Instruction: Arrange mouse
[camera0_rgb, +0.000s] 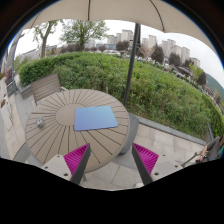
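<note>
While the tongs hung above the paving, their two fingers stood apart with nothing between them, the magenta pads facing one another across an open gap. No mouse could be made out anywhere in the gripper view, so its position could not be recorded.

Just beyond the fingertips, a little toward the left finger, stood the round slatted wooden bench. A light blue rectangular mat lay flat on its top, toward the right edge of the round surface, its long side running roughly across the view. Nothing else was seen resting on the mat or on the bare slats around it.

A wooden chair stood at the far left side of the bench, just beside its edge. A dark parasol pole rose from the paving near the right edge of the bench, and the parasol canopy spread overhead. Pale stone tiles covered the ground under and to the right of the bench.

Beyond the terrace ran a dense green hedge, with trees and a row of tall buildings behind it under a bright sky.
</note>
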